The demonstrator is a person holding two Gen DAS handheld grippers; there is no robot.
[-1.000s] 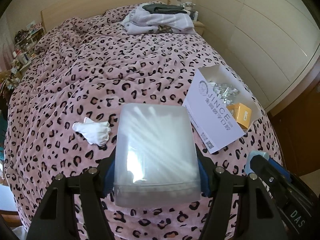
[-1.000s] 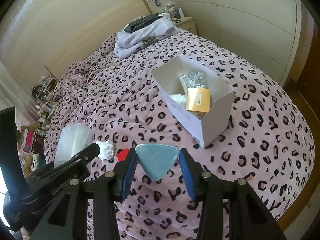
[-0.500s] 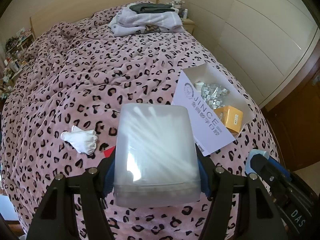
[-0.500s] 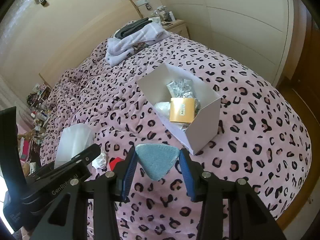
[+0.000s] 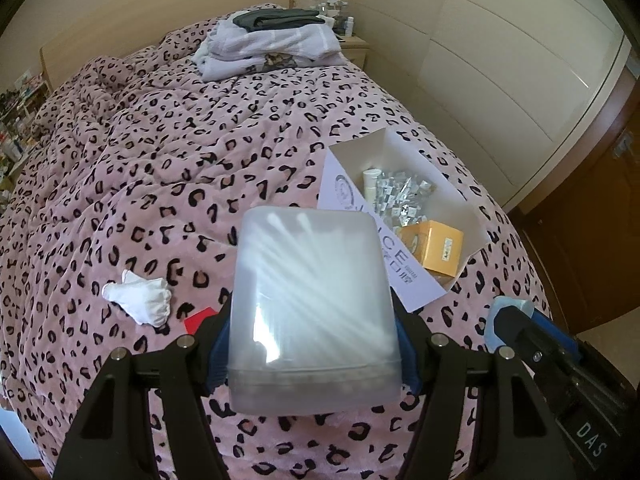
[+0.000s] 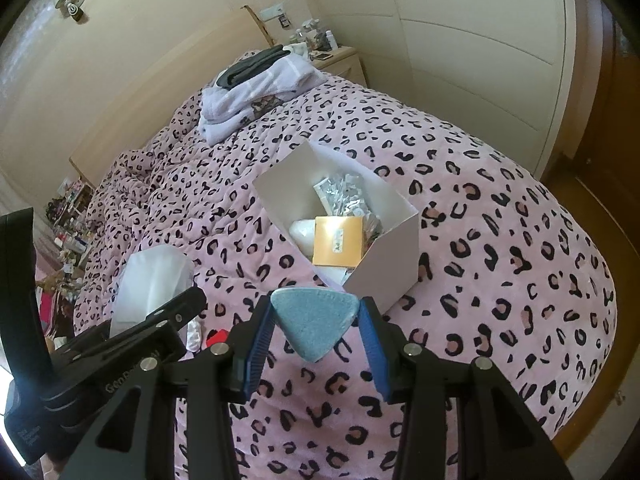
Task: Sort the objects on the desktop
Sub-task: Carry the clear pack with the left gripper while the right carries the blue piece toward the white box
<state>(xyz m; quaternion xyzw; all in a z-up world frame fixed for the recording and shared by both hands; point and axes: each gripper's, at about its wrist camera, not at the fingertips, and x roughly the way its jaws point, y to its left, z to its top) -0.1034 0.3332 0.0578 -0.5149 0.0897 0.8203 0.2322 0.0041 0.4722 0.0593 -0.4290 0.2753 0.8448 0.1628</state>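
Note:
My left gripper (image 5: 314, 354) is shut on a translucent box of cotton swabs (image 5: 312, 304), held above the bed. That swab box (image 6: 154, 276) and the left gripper (image 6: 160, 320) also show at the left of the right wrist view. My right gripper (image 6: 318, 332) is shut on a blue triangular puff (image 6: 314, 322). An open white cardboard box (image 5: 476, 220) lies to the right ahead; it holds an orange carton (image 5: 436, 248), foil packets (image 5: 404, 192) and a small white tube. In the right wrist view the white box (image 6: 384, 264) sits just beyond the puff.
A pink leopard-print quilt (image 5: 200, 152) covers the bed. A crumpled white cloth (image 5: 140, 302) and a small red item (image 5: 200, 318) lie left of the swab box. Folded clothes (image 5: 272, 42) sit near the headboard. Cupboard doors (image 5: 500, 60) stand to the right, with a nightstand behind.
Both grippers have travelled over the bed with their loads; the white box now sits closer to the middle of both views. The grips are unchanged.

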